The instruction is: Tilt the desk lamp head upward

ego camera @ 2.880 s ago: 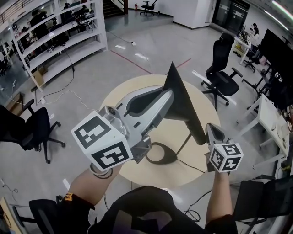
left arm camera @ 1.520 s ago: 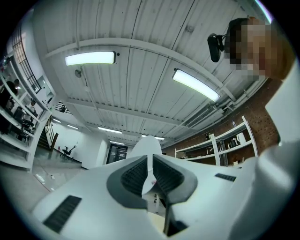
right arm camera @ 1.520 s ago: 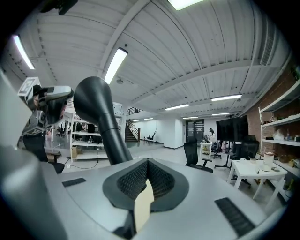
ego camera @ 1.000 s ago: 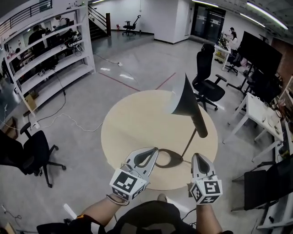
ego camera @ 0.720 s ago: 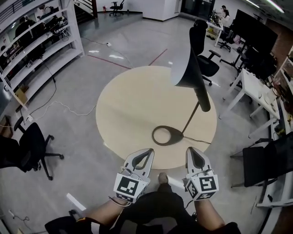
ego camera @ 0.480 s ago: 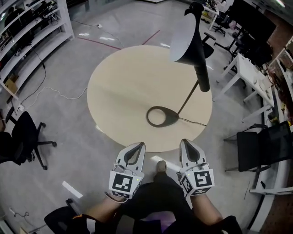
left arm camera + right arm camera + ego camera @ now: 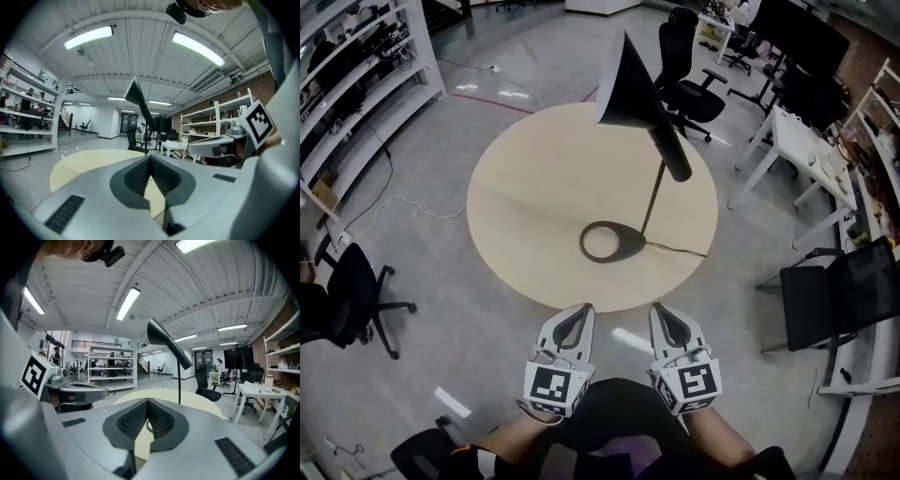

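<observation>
While you hold the left tongs (image 7: 578, 309) and right tongs (image 7: 662, 309) side by side, both pinched shut on nothing, the black cone-shaped metal desk lamp head (image 7: 628, 80) stands well ahead of their tips, above the round pale wooden table (image 7: 516, 187). Its wide mouth seems to face up and away, so the tilt looks done, with little left to do. The table's near edge lies just ahead of both tips, with open floor around them.
</observation>
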`<state>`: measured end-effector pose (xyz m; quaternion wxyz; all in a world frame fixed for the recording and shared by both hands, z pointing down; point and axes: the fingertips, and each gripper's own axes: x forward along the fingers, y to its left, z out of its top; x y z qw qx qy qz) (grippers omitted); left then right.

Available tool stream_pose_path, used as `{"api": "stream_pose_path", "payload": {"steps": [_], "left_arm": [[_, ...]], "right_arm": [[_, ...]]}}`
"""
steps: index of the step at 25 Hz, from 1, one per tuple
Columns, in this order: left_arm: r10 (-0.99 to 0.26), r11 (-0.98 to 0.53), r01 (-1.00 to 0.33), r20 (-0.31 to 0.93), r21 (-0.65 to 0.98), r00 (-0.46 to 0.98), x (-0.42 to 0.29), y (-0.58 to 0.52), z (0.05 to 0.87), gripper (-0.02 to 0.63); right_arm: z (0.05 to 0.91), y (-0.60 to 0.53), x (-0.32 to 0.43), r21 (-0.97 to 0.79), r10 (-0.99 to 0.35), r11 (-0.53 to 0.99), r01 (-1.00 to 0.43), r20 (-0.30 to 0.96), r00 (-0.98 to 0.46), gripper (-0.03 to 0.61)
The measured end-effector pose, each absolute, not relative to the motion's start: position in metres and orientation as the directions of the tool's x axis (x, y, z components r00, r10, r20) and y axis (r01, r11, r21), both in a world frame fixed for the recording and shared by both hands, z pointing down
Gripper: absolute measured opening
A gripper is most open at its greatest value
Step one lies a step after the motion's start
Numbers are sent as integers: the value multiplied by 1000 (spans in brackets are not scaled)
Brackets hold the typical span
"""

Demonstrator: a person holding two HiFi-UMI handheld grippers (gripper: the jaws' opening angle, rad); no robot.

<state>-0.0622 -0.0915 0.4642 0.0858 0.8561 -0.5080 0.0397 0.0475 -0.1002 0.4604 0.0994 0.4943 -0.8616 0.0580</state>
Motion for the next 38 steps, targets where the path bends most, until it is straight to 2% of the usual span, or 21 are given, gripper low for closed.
{"api": "stream_pose_path", "payload": {"steps": [12,18,26,33,38], "left_arm": [[-881,-419,-906,215,61,422,142,2,478,48],[-906,-344,-939,257,17,337,194,54,484,48],[-940,-215,-976,276,-20,201,174,102,482,48],[-953,-144,-990,270,-13,135,107,158,483,48],[-962,-131,-991,243,4,128,57,206,473,48]], "right_arm": [[478,-11,245,-92,-805,553,-828,197,-559,14],[489,24,293,-106,-754,625,-774,178,-633,14],[484,62,266,-106,-669,721,-685,152,-728,14],[482,103,201,-69,-636,758,-648,137,-759,14],[473,148,158,-53,-650,743,-667,178,-739,14]]}}
